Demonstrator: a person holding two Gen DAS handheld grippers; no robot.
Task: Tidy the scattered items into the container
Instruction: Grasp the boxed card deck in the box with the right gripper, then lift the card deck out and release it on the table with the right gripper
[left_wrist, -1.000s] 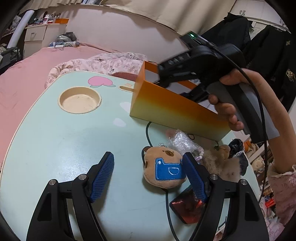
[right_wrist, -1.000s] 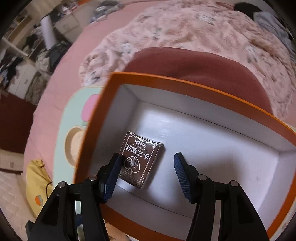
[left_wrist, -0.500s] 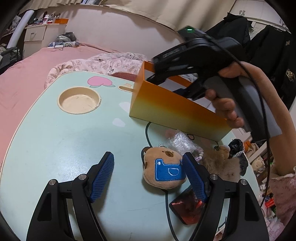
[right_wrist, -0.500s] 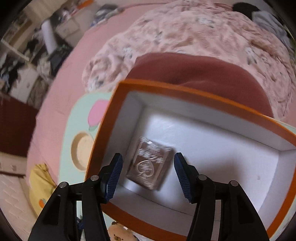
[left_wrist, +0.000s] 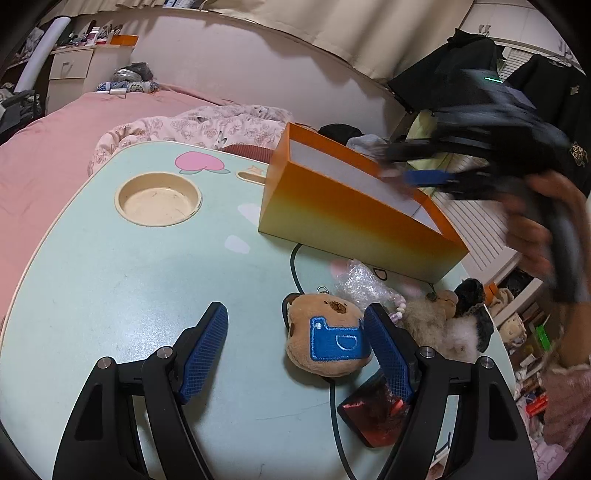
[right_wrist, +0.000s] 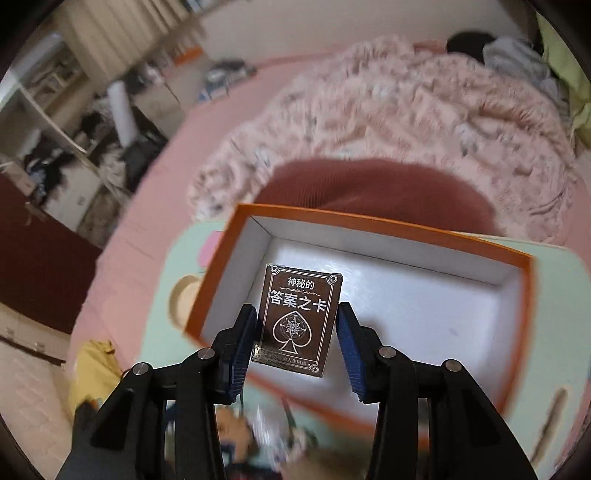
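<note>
My right gripper (right_wrist: 296, 308) is closing on a dark card deck box (right_wrist: 299, 317) with a spade emblem. Its pads touch both sides of the deck, which hangs above the white inside of the orange box (right_wrist: 369, 219). In the left wrist view the same gripper (left_wrist: 424, 177) is a blur over the far end of the orange box (left_wrist: 351, 214). My left gripper (left_wrist: 295, 310) hovers open low over the mint table (left_wrist: 129, 288). A brown plush with a blue patch (left_wrist: 328, 339) lies against the right finger's inner side.
To the right of the brown plush lie a red shiny packet (left_wrist: 373, 417), crumpled plastic wrap (left_wrist: 358, 280), a fluffy tan toy (left_wrist: 436, 325) and a black fuzzy item (left_wrist: 476, 306). A dark cable (left_wrist: 293, 266) runs under the plush. A round cup recess (left_wrist: 159, 199) sits at the far left; a pink bed lies beyond.
The deck lay on the orange box floor between open right fingers. Now the fingers have closed on it and risen with it. My left gripper has not moved.
</note>
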